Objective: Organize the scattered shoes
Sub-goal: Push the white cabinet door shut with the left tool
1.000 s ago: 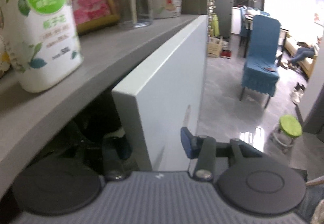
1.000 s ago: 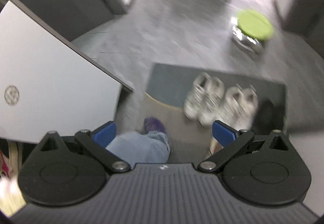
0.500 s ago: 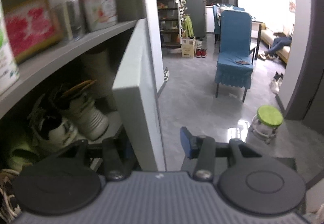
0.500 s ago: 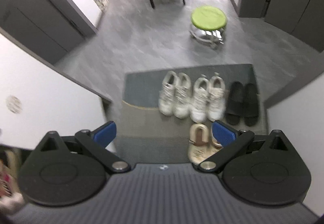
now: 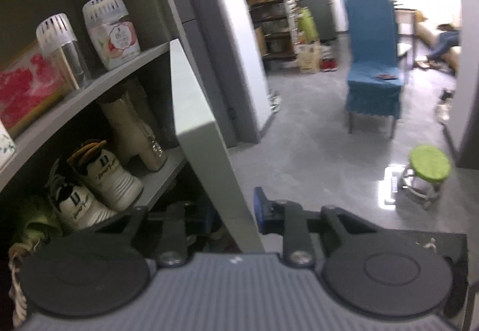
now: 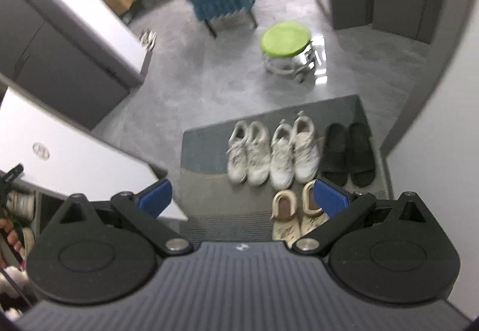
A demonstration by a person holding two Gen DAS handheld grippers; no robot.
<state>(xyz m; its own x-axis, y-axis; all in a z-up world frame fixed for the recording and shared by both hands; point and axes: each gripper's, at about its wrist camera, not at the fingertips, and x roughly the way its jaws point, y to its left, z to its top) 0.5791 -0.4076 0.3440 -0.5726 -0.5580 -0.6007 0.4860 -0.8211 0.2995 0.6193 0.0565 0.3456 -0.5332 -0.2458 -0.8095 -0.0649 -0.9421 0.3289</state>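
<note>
Our left gripper [image 5: 232,211] straddles the edge of the cabinet door [image 5: 197,133], one blue pad on the outer face and the other finger on the inner side; whether the pads truly press the panel we cannot tell. Our right gripper [image 6: 239,196] hangs spread wide and empty, high above the doormat [image 6: 206,151].

The shoes lie in order on that mat: two pairs of white sneakers [image 6: 272,148] side by side, black slippers [image 6: 348,151] just to their right, beige sandals [image 6: 295,217] nearer to us. More footwear, white high-tops [image 5: 98,181] and a tall boot [image 5: 134,127], sits on the cabinet shelf [image 5: 167,172]. That fits either a mat already tidied or pairs waiting to go into the cabinet.

The risks, as we judge them: the door could slip from between the left fingers and swing against us, or swing too hard on its hinges. A low right-hand reach could scatter the aligned pairs.

The left gripper points level along the door edge; the right tilts steeply down at the floor.
</note>
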